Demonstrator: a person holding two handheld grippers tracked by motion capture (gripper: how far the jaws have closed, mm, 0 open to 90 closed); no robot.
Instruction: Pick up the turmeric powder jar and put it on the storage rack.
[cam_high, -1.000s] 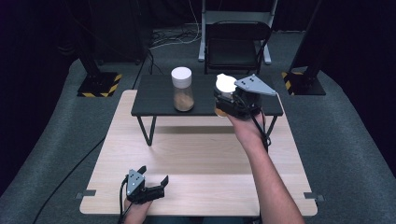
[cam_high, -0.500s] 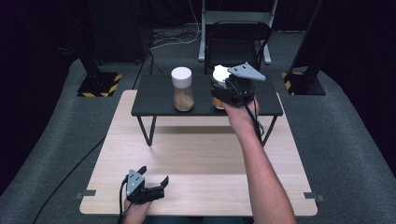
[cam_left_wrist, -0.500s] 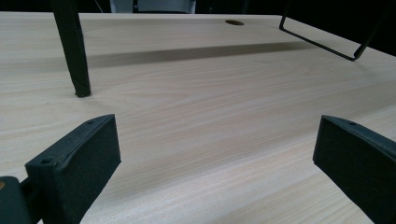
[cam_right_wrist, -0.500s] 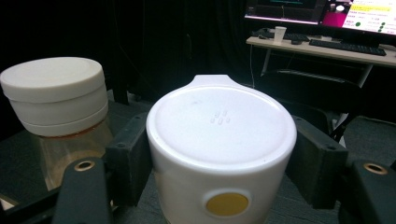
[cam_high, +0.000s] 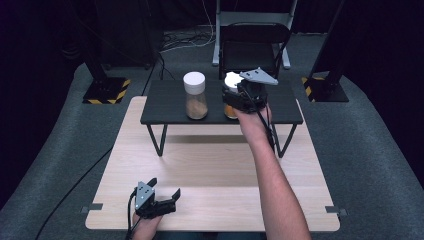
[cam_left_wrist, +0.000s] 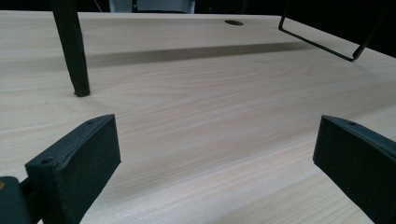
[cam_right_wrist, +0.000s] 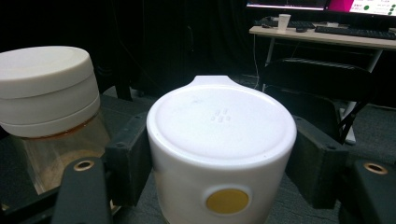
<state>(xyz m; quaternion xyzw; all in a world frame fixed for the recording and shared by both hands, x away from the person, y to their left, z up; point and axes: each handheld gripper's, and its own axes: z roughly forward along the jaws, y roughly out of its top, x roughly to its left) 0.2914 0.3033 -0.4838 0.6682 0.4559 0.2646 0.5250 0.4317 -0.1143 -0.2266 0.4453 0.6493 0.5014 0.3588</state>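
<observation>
My right gripper (cam_high: 234, 96) is shut on a jar with a white flip-top lid (cam_high: 231, 80) and orange-brown contents, on the low black shelf (cam_high: 165, 107). In the right gripper view both pads press the sides of this jar (cam_right_wrist: 222, 140), with my right gripper (cam_right_wrist: 222, 156) around it. A second clear jar (cam_high: 195, 95) with a white screw lid and brown powder stands just to its left (cam_right_wrist: 49, 100). My left gripper (cam_high: 164, 187) rests near the front edge of the wooden table (cam_high: 210, 165), jaws open wide with nothing between them (cam_left_wrist: 215, 154).
The black shelf stands on thin metal legs (cam_left_wrist: 72, 51) on the table. Behind the table are a black chair (cam_high: 255, 42), stand bases with yellow-black tape (cam_high: 106, 91) and cables on the floor. A desk with monitors (cam_right_wrist: 327, 28) is far off.
My right gripper has carried the flip-top jar to the left over the black shelf, closer to the screw-lid jar. The left gripper has stayed put.
</observation>
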